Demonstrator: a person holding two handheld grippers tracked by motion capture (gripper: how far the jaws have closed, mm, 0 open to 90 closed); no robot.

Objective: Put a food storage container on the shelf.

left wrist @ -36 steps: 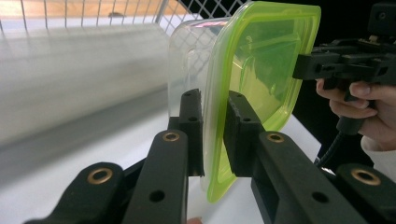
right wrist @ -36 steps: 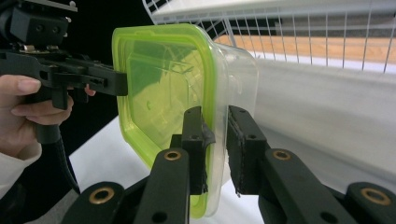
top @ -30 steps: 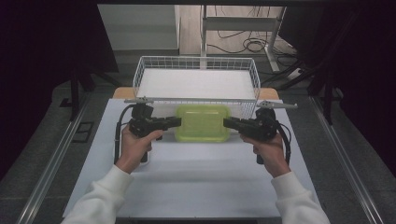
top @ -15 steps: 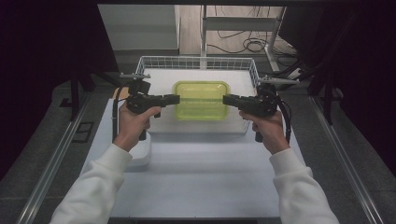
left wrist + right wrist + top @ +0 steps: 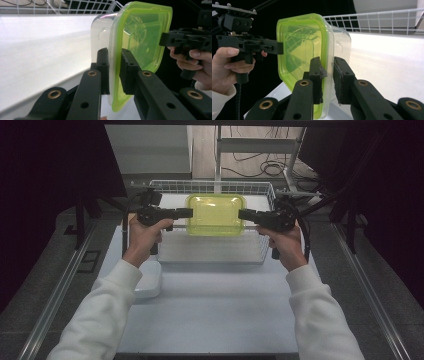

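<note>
A clear plastic container with a lime-green lid [image 5: 216,214] hangs level over the white wire basket [image 5: 210,254], toward its far side. My left gripper [image 5: 190,212] is shut on the container's left rim, and my right gripper [image 5: 241,214] is shut on its right rim. In the left gripper view the jaws [image 5: 115,65] pinch the green lid's edge [image 5: 142,37], with the other gripper [image 5: 185,40] beyond. The right gripper view has its jaws [image 5: 327,72] clamped on the rim of the container [image 5: 302,42], and the left gripper [image 5: 249,45] at the far side.
The wire basket has a white floor and stands at the far end of the pale table [image 5: 210,315]. A white rounded box [image 5: 147,281] lies on the table under the left forearm. Dark frame posts and metal rails flank the table.
Both hands have carried the container away from the person and upward, from the basket's near edge to above its far part. Both grips stay the same.
</note>
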